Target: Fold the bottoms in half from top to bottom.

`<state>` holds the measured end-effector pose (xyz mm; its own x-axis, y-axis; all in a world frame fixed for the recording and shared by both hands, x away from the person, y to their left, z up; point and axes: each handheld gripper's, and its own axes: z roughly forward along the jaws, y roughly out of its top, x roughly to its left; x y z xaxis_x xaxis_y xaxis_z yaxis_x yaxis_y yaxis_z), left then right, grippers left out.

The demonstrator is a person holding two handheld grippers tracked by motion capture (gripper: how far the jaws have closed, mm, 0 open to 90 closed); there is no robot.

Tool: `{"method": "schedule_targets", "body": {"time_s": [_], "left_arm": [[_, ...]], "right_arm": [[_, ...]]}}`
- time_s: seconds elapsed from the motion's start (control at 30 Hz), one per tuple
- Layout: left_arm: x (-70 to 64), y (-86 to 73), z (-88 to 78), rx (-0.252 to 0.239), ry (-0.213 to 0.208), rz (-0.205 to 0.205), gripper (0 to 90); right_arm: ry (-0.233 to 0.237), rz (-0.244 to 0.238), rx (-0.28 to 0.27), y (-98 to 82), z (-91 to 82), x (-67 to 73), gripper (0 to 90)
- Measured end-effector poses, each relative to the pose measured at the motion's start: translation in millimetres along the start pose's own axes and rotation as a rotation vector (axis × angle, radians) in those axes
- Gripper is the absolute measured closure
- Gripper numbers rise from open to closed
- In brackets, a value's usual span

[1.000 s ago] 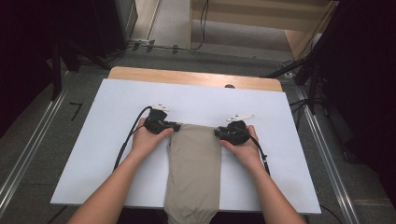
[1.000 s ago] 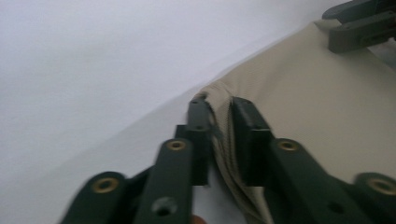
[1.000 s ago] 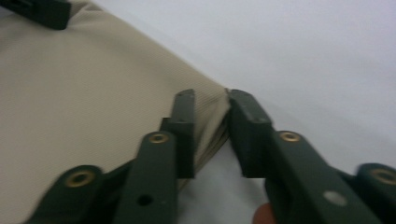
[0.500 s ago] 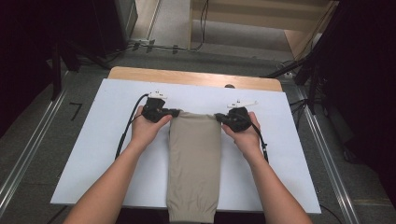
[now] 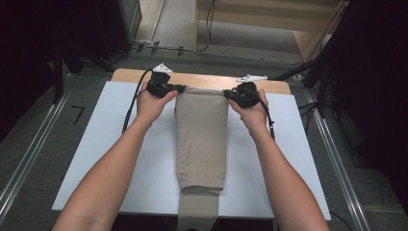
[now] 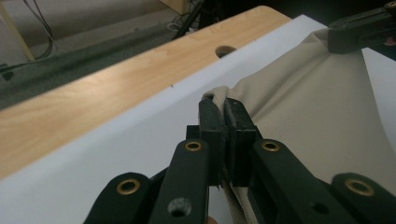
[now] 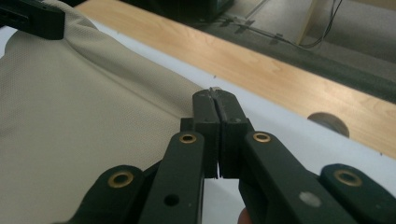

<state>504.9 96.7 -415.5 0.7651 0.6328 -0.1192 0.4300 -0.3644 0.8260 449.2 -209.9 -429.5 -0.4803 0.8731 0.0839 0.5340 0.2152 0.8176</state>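
Observation:
A beige folded garment (image 5: 202, 139) lies lengthwise down the white mat (image 5: 120, 159), and its lower end hangs over the near edge. My left gripper (image 5: 180, 89) is shut on its far left corner. My right gripper (image 5: 226, 94) is shut on the far right corner, so the top hem is stretched taut between them. In the left gripper view the jaws (image 6: 223, 105) pinch the hem of the cloth (image 6: 317, 107), and the other gripper (image 6: 359, 30) shows at the top right. The right gripper view has its jaws (image 7: 215, 98) closed on a sliver of the fabric (image 7: 84, 116).
A wooden table edge (image 5: 130, 75) with a round hole (image 6: 225, 49) runs just beyond the mat, close to both grippers. Cables (image 5: 130, 108) trail from the grippers over the mat. Metal rails (image 5: 29, 159) flank the table, and dark equipment stands at the far left and right.
Both hands have risen and moved toward the far edge of the table, dragging the garment with them. More of the cloth now lies on the mat and less hangs over the near edge.

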Motion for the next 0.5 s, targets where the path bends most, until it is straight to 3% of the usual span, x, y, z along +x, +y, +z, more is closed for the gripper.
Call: {"method": "schedule_targets", "body": {"time_s": [0.2,0.23,0.27,0.3,0.33,0.4,0.5], "left_arm": [[11.8,11.2,5.3,-0.01,0.011,-0.01,87.9],[13.2,11.1,6.5,-0.015,0.039,-0.006,85.5],[14.6,10.6,7.9,-0.021,0.073,-0.018,73.7],[16.8,9.9,8.7,-0.019,0.085,-0.052,56.0],[19.5,8.9,8.0,-0.016,0.077,-0.079,41.3],[22.5,4.9,3.4,-0.036,0.054,-0.109,29.7],[22.9,-3.2,-2.2,-0.048,0.026,-0.13,22.2]], "right_arm": [[-0.021,0.038,-0.039,13.1,6.2,-8.9,86.2],[-0.051,0.047,-0.057,14.5,7.6,-9.7,78.3],[-0.089,0.055,-0.076,16.1,8.9,-9.9,61.6],[-0.113,0.067,-0.074,18.2,10.3,-10.3,47.5],[-0.122,0.086,-0.058,19.6,10.8,-11.0,38.9],[-0.127,0.1,-0.052,19.5,8.7,-12.2,28.9],[-0.08,0.139,-0.061,15.6,2.8,-14.1,19.8]]}}
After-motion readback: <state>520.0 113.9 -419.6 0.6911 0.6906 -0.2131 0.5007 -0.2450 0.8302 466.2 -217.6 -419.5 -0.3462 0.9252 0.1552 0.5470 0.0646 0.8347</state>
